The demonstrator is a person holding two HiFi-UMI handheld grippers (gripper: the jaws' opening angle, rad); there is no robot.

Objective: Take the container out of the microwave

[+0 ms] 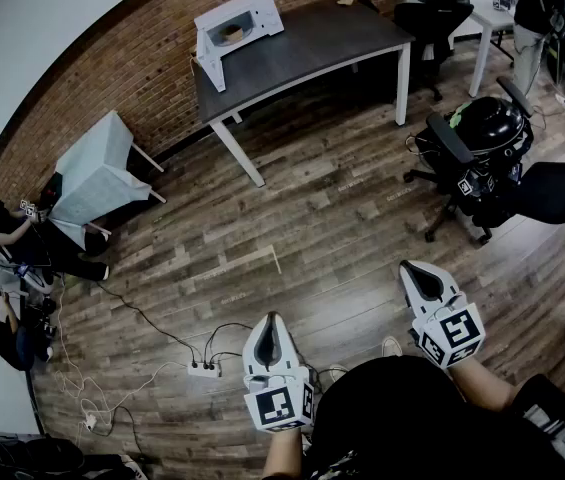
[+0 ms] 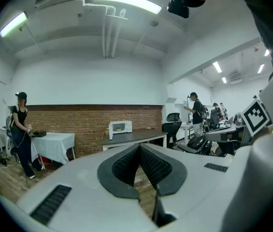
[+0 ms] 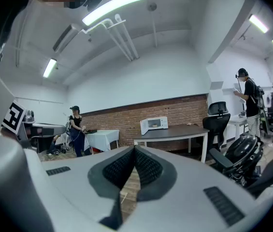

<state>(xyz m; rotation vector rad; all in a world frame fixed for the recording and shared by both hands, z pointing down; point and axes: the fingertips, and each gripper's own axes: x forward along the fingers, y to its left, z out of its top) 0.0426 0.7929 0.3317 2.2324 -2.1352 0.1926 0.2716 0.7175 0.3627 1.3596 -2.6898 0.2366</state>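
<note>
A white microwave [image 1: 234, 28] stands with its door swung open on a dark desk [image 1: 312, 43] by the brick wall, far from me. Inside it lies a round container [image 1: 232, 34]. The same microwave [image 2: 120, 127] shows small in the left gripper view, and the microwave [image 3: 154, 125] in the right gripper view too. My left gripper [image 1: 268, 325] is shut and holds nothing, low above the wooden floor. To its right, my right gripper [image 1: 415, 271] is also shut and empty. Both point toward the desk from several steps away.
A table under a pale cloth [image 1: 97, 173] stands at the left wall, with people [image 1: 7, 230] beside it. Black office chairs [image 1: 477, 143] stand at the right. A power strip [image 1: 204, 369] and cables lie on the floor near my left gripper. A person [image 1: 532, 8] stands far right.
</note>
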